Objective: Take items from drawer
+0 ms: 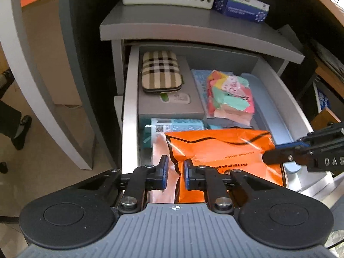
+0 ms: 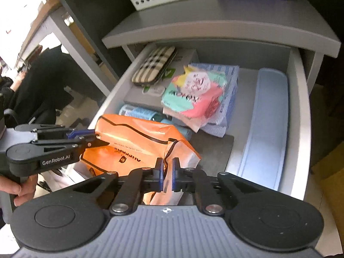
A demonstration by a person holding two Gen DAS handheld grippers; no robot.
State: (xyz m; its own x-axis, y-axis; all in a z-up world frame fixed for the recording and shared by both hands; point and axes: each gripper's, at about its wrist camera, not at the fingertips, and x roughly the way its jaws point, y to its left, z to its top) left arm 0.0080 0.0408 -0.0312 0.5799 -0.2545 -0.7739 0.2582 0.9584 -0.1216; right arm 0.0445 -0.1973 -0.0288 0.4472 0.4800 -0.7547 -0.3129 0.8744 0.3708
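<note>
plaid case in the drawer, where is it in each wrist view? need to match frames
Left wrist: the plaid case sits upper centre-left, at the drawer's back left corner, lying on a grey box.
Right wrist: the plaid case is upper left of centre, tilted diagonally, on the same grey box.
Shared landmark: the orange bag at the drawer front.

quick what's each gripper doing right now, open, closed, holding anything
Left gripper: closed on the orange bag, left edge.
Right gripper: closed on the same orange bag, right edge.
</note>
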